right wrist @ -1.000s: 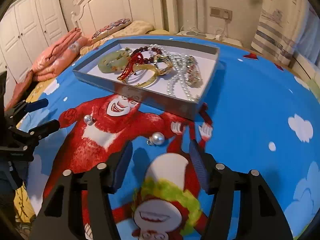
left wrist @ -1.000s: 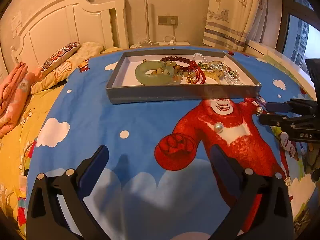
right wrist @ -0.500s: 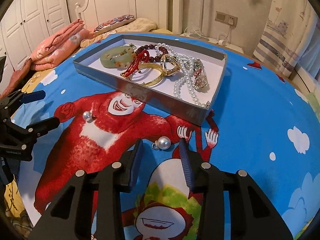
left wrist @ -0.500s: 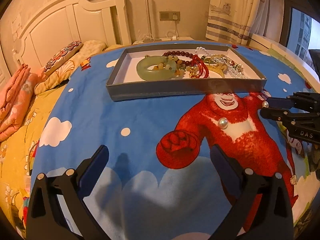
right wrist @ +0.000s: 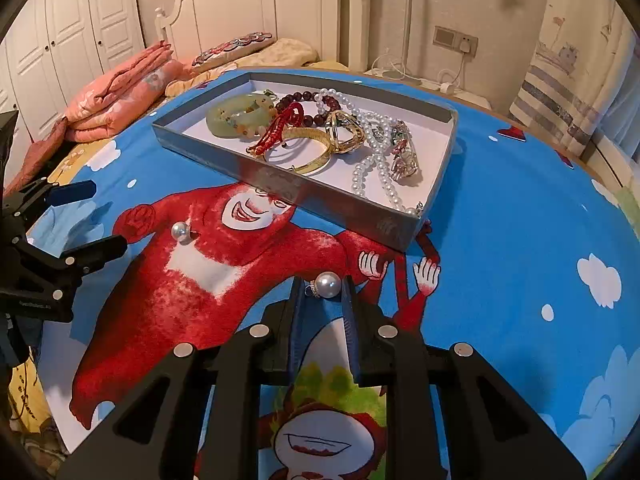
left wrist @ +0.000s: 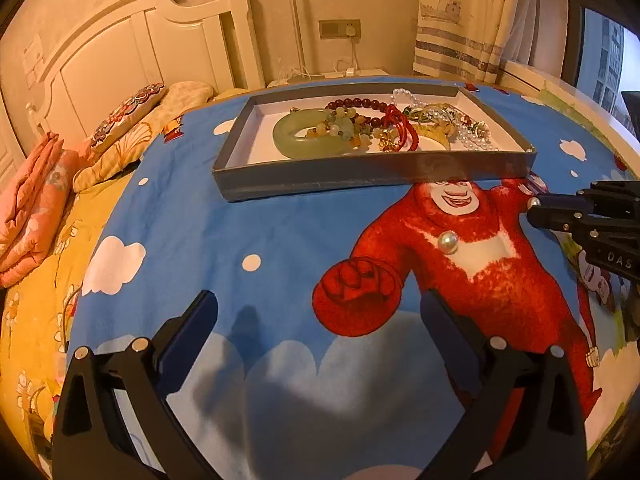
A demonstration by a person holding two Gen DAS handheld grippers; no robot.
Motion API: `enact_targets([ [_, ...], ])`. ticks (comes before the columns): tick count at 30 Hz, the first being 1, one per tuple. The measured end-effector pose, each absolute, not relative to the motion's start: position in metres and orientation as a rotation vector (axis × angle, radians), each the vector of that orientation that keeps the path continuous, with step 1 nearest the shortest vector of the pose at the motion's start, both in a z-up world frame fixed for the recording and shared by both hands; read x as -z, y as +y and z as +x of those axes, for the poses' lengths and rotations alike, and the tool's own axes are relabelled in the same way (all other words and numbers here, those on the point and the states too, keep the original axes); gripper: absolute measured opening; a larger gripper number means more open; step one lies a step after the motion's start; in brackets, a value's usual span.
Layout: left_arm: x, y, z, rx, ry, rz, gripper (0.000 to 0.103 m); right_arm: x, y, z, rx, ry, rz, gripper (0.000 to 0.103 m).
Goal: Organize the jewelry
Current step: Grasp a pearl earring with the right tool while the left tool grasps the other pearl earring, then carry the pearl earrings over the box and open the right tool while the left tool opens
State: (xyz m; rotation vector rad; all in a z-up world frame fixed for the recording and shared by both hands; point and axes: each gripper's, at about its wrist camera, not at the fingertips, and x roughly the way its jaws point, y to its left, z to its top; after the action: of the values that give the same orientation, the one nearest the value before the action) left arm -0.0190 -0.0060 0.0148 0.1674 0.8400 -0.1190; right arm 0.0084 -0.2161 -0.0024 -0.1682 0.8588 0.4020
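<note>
The right claw (right wrist: 323,304) has its jaws nearly closed around a pearl earring (right wrist: 327,285) lying on the bedspread (right wrist: 520,240), just in front of the near corner of the grey tray (right wrist: 320,196); whether the pads already pinch it I cannot tell. The left claw (left wrist: 318,312) is wide open and empty, low over the bedspread.

A second pearl earring (left wrist: 447,241) lies on the red cartoon figure's chest, well apart from the first.

The pearl is likely light, hard, round and slick, so it may squirt out of flat pads; gripping across its widest part, clear of the small metal fitting on its left, looks safest. The soft bedspread will give under pressure.

The tray wall stands close ahead, so the earring needs lifting over that rim. Inside, a jade bangle (right wrist: 234,120), gold bangle (right wrist: 308,156) and pearl necklace (right wrist: 376,160) crowd the middle; bare floor remains along the right side.
</note>
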Motion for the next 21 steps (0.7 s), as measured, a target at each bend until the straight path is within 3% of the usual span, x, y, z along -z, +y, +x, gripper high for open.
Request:
enact_targets([
  [6,-0.016,-0.019,-0.021,0.191,0.844,0.161,0.1,0.002,-0.217,0.009,-0.404,0.86,-0.163,0.019],
  [11,-0.014,-0.037,-0.013,0.266,0.854,0.146,0.087,0.002,-0.217,0.009,-0.404,0.86,-0.16,0.019],
  [17,-0.011,-0.064,0.002,0.339,0.864,0.173,0.06,0.002,-0.218,0.009,-0.406,0.861,-0.151,0.019],
  [20,-0.01,-0.07,0.009,0.366,0.874,0.164,0.039,0.002,-0.218,0.01,-0.406,0.86,-0.149,0.019],
  [21,-0.01,-0.071,0.01,0.366,0.872,0.167,0.027,0.003,-0.219,0.009,-0.406,0.86,-0.148,0.019],
])
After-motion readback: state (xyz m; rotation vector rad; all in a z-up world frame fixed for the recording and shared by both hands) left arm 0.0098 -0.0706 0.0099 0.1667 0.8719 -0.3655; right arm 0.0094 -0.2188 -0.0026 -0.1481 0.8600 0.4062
